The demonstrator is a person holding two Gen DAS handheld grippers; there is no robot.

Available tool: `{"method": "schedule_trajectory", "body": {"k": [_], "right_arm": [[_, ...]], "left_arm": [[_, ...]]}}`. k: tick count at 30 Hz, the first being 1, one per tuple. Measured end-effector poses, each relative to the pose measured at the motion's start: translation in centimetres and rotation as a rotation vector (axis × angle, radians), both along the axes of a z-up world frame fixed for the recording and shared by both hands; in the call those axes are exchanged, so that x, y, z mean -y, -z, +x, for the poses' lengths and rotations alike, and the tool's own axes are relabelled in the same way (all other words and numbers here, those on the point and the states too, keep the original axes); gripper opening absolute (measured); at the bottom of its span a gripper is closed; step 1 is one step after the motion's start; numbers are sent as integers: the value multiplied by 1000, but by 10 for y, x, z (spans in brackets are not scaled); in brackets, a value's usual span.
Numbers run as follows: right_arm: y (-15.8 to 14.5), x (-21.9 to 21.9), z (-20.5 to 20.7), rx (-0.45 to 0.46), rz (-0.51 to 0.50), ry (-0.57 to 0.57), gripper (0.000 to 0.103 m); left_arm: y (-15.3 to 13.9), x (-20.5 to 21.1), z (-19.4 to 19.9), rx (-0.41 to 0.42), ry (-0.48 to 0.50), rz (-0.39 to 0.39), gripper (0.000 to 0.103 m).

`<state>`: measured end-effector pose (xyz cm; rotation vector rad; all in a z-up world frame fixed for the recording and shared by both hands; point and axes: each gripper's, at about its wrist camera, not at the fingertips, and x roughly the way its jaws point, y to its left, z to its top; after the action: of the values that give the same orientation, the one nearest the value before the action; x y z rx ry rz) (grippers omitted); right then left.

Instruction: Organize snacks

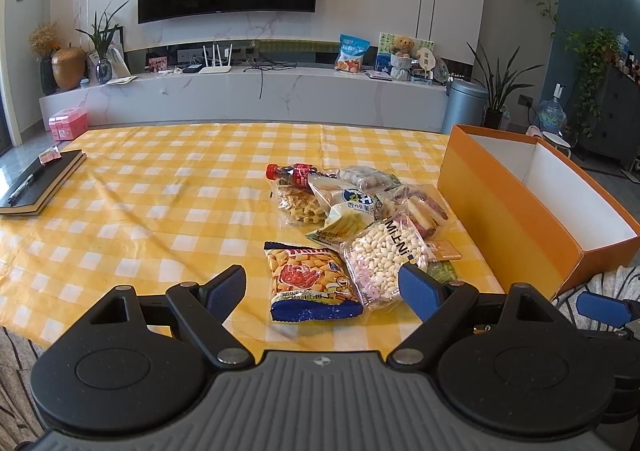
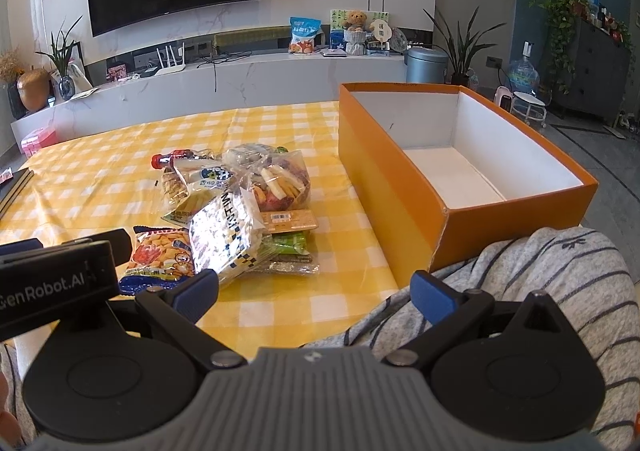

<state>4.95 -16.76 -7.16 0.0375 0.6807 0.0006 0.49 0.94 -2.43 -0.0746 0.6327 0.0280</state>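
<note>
In the left wrist view, your left gripper (image 1: 322,285) hangs low over the near edge of the bench (image 1: 160,187), and its jaws are spread wide with nothing between them. Just ahead of them lies the orange and blue snack bag (image 1: 310,283), flat on the yellow checked cloth, and touching its right side is the clear bag of white candies (image 1: 382,257). Behind these two the pile of snacks (image 1: 344,199) holds more packets and a small cola bottle (image 1: 290,173), lying on its side. The orange box (image 1: 516,207) stands open at the right of the pile, and it looks empty, so I judge the task is only at its start. Take the nearest bag first, because nothing lies on top of it; bring the jaws down across its narrow width and close gently, since the contents can crush. In the right wrist view, your right gripper (image 2: 316,289) also has its jaws spread and holds nothing, and it hovers over the bench edge, beside your striped sleeve (image 2: 520,291). The box (image 2: 460,155) is near on this side, with its white floor bare. The candy bag (image 2: 226,239) leans on other packets here, so lift it slowly or the packets under it may slide.
</note>
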Motion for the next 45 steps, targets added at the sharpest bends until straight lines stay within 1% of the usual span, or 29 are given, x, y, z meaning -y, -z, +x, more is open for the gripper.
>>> {"method": "schedule_trajectory", "body": {"k": [4, 11, 15, 18, 22, 24, 27, 29, 32, 34, 38, 41, 45], "right_arm": [[1, -1, 0, 2, -26, 0, 99], [1, -1, 0, 5, -22, -2, 99], [3, -2, 1, -1, -22, -21, 99], [4, -3, 1, 9, -7, -49, 99], [3, -3, -2, 49, 5, -78, 100], [5, -3, -2, 75, 8, -101, 100], [10, -2, 0, 79, -2, -109, 100], [11, 1, 3, 83, 27, -108, 100], [14, 4, 12, 50, 75, -130, 100], [15, 5, 19, 47, 92, -126, 100], [19, 2, 29, 53, 90, -128, 100], [25, -4, 38, 44, 74, -166, 100], [34, -11, 49, 25, 47, -132, 100]], "left_arm": [[0, 3, 1, -9, -2, 4, 101], [0, 4, 2, -12, 1, 7, 101], [1, -1, 4, -26, 32, -8, 98], [1, -5, 4, -9, 43, -5, 98], [5, -15, 4, 16, 39, -12, 98], [9, -21, 6, 18, 28, -15, 97], [12, -31, 6, 31, -5, -44, 96], [13, -37, 7, 37, -15, -59, 96], [13, -44, 6, 55, -29, -69, 96], [14, -49, 7, 56, -38, -72, 96], [21, -55, 12, 32, -53, -79, 96], [27, -58, 17, -15, -51, -75, 96], [32, -65, 19, -54, -52, -93, 95]]}}
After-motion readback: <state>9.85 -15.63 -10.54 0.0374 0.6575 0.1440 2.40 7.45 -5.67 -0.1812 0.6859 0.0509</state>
